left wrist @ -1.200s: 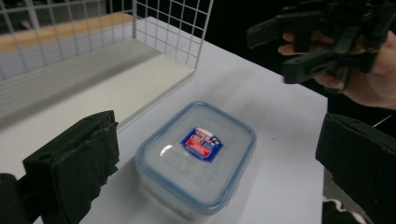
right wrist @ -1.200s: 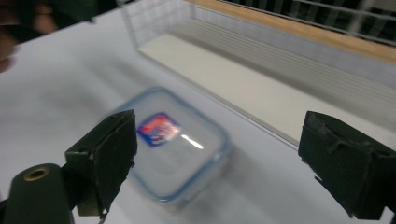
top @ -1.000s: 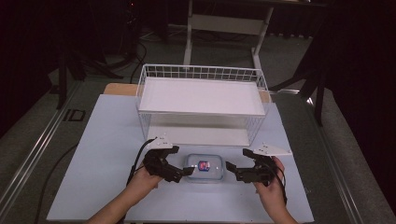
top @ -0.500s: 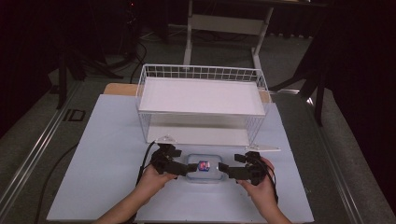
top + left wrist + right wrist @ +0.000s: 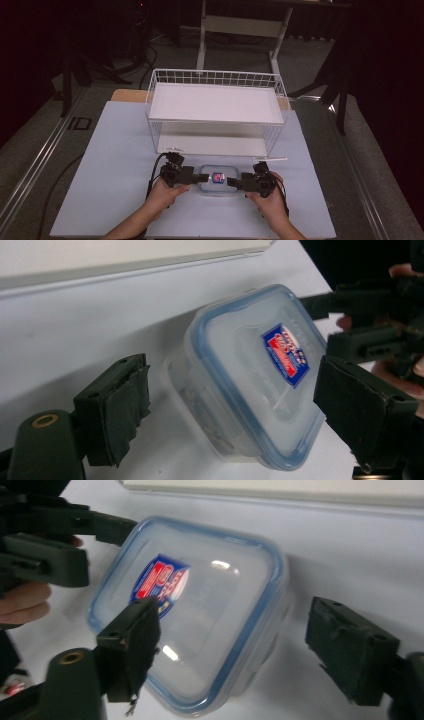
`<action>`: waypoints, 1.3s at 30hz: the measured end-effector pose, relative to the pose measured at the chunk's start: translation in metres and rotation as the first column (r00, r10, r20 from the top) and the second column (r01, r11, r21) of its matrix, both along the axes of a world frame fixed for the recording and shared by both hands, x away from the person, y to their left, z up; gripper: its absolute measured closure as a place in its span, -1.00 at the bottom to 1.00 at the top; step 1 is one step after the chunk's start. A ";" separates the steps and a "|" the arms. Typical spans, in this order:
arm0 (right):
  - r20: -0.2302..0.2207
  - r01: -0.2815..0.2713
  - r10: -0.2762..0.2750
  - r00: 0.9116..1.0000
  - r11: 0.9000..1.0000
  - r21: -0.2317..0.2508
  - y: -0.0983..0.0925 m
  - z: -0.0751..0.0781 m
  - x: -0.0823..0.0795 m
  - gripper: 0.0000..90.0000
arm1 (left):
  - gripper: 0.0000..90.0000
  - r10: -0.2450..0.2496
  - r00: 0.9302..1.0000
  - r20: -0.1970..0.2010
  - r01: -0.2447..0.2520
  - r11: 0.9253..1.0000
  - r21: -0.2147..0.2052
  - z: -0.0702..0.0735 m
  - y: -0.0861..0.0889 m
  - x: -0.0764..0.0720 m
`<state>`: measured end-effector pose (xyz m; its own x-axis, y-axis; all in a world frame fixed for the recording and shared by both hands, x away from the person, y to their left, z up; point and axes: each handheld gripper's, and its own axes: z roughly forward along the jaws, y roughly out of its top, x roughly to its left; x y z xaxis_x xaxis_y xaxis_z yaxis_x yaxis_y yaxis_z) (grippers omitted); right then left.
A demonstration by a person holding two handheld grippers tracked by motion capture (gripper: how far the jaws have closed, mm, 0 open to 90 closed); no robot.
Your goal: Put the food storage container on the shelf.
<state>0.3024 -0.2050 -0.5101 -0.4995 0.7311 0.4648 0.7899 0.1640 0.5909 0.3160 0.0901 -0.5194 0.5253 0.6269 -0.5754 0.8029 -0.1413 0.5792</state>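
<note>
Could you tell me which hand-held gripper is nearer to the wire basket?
Left, slightly. The left hand-held gripper sits closer below the wire basket; the right hand-held gripper lies a bit farther toward the person.

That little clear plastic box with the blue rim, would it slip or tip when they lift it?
The lidded box looks like smooth, glossy plastic, so the pads might slide on its walls. It is low and flat-bottomed, so tipping seems unlikely. It looks stiff and probably light, though its cloudy walls hide what is inside.
</note>
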 end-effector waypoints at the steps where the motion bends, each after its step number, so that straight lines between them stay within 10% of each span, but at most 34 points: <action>1: -0.004 -0.003 0.003 1.000 1.000 -0.003 0.001 -0.001 0.000 -0.49 | -0.57 -0.002 1.000 -0.013 0.002 1.000 0.021 -0.002 -0.001 0.001; 22: -0.123 0.020 -0.014 0.992 0.999 0.046 -0.003 -0.001 -0.001 -0.13 | -0.08 -0.046 0.991 -0.129 0.044 0.999 -0.015 -0.004 -0.006 0.000; 39: -0.120 0.045 -0.042 0.992 0.999 0.022 -0.003 0.007 -0.015 0.09 | 0.05 -0.038 0.997 -0.063 0.040 0.999 0.030 0.004 -0.007 -0.023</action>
<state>0.2876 -0.2076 -0.5035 -0.4075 0.7383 0.5375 0.8609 0.1143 0.4958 0.2928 0.0831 -0.5151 0.5132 0.6249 -0.5883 0.8311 -0.1905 0.5225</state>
